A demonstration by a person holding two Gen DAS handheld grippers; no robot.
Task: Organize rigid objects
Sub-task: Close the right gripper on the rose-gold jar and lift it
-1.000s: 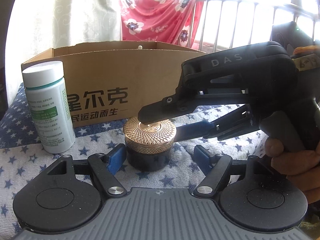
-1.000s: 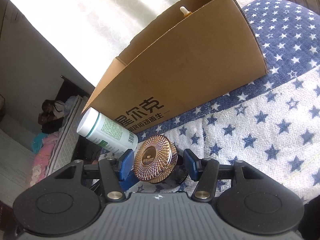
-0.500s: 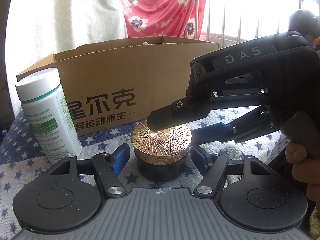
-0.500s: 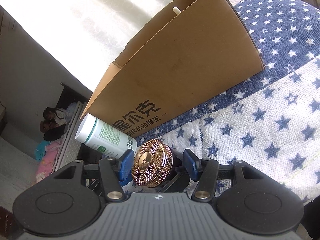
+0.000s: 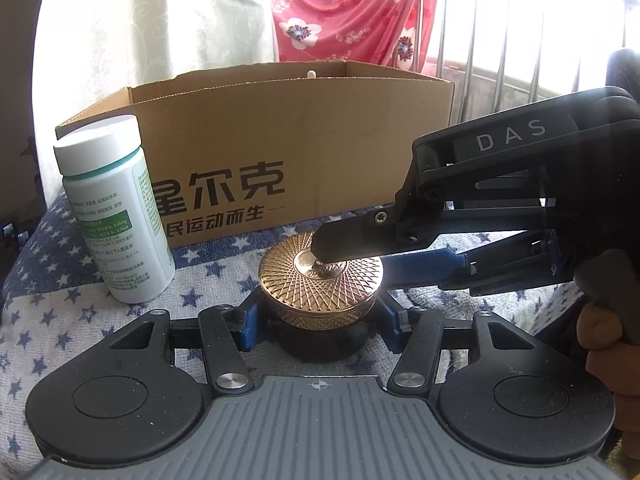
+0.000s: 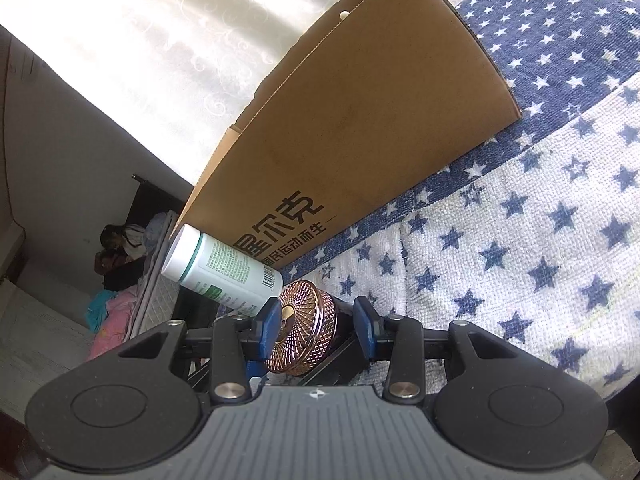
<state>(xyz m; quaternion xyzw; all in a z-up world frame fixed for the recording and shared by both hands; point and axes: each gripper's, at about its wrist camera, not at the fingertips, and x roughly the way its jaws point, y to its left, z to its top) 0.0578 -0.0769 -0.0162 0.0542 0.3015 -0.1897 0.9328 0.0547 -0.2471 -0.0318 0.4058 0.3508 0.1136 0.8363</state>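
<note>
The gold-lidded jar (image 5: 320, 284) sits on the star-patterned cloth (image 6: 520, 248) before the cardboard box (image 5: 304, 152). Both the left gripper (image 5: 318, 322) and the right gripper (image 6: 316, 328) have their fingers narrowed around it. The white bottle (image 5: 116, 216) waits beside it; one small white thing pokes above the box rim.

Bkgd items, none in play

Star-print cloth (image 5: 48, 320) is covering the surface, blue band at the back, white w/ blue stars nearer. Red floral fabric (image 5: 344, 12) is hanging over a metal railing (image 5: 500, 20) by the window; pale patterned curtain (image 5: 160, 20) is hanging to its left. Clothes pile (image 6: 112, 304) is lying in the far room.
</note>
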